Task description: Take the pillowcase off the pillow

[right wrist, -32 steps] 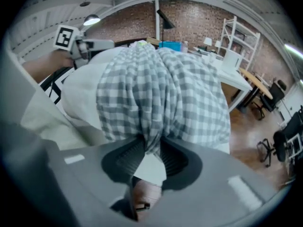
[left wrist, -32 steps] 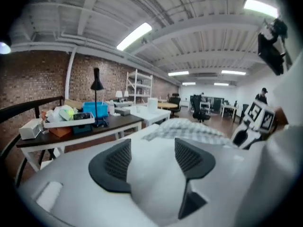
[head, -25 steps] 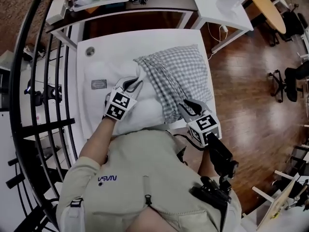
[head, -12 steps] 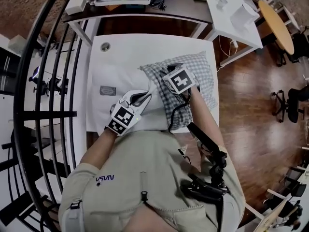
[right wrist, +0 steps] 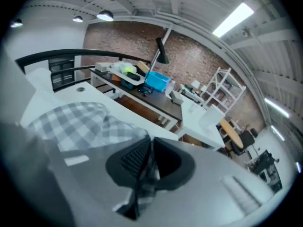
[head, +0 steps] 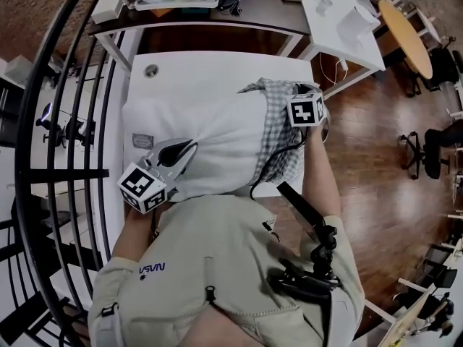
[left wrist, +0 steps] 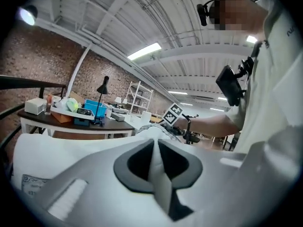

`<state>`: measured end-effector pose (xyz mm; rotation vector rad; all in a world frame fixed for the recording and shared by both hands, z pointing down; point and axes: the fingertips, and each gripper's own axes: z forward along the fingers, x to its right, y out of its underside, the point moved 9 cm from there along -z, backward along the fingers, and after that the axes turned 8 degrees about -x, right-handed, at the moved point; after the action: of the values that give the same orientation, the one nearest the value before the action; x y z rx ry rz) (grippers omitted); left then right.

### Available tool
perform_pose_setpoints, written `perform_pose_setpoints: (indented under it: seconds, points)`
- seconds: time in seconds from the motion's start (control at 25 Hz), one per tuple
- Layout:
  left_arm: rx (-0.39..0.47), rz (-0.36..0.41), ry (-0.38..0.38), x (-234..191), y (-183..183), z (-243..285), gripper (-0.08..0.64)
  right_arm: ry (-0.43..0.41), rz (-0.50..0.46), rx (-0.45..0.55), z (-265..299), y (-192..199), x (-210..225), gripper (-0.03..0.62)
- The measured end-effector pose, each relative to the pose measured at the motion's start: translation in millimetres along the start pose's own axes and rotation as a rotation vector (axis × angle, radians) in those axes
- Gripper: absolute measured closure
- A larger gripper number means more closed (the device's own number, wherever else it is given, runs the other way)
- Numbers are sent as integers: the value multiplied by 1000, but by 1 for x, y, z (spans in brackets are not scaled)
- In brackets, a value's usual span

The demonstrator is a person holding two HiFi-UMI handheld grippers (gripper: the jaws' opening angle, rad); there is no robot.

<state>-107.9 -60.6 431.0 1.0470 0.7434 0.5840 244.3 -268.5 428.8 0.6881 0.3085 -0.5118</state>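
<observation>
The white pillow [head: 210, 139] lies across the white table [head: 195, 71], most of it bare. The grey-and-white checked pillowcase [head: 278, 125] is bunched over its right end. My left gripper [head: 188, 149] is at the pillow's near-left corner; in the left gripper view its jaws [left wrist: 155, 150] are shut on a fold of white pillow fabric. My right gripper [head: 295, 92] is at the pillowcase's far right edge. Its jaws are closing, and in the right gripper view [right wrist: 147, 150] checked cloth [right wrist: 71, 122] is pinched between the pads.
A black railing [head: 65, 129] curves along the left. Behind the table stand a dark desk [head: 217, 13] with a cluttered tray and a white desk [head: 340, 20]. Wooden floor [head: 376, 157] lies to the right. A small label [head: 142, 142] shows by the pillow's left end.
My right gripper has gone from the middle of the pillowcase to its far right, dragging the checked cloth off to the right. My left gripper has pulled the pillow's corner left and towards me.
</observation>
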Motion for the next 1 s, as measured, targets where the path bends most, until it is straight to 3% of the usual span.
perform_pose_setpoints:
  seconds: [0.12, 0.28, 0.44, 0.52, 0.64, 0.72, 0.84, 0.96, 1.0]
  points:
    - [-10, -52, -3, -26, 10, 15, 532, 28, 90, -64, 20, 27, 3, 568]
    - [-64, -56, -45, -54, 17, 49, 521, -16, 119, 18, 27, 37, -8, 555]
    - [-96, 69, -74, -54, 3, 64, 434, -51, 179, 131, -4, 41, -9, 470]
    - [-92, 155, -105, -37, -7, 61, 339, -64, 231, 183, -32, 55, -15, 469]
    - [-119, 264, -35, 11, -17, 56, 313, -103, 328, 224, -75, 91, -35, 469]
    - [-182, 285, 69, 44, -7, 60, 311, -147, 395, 218, -102, 119, -53, 469]
    - [-362, 287, 174, 73, 28, 79, 264, -218, 459, 170, -135, 156, -86, 464]
    - [-506, 357, 162, 71, 65, 98, 245, -289, 467, 88, -142, 181, -125, 433]
    - [-519, 371, 145, 66, 71, 101, 283, -314, 457, 56, -137, 187, -141, 420]
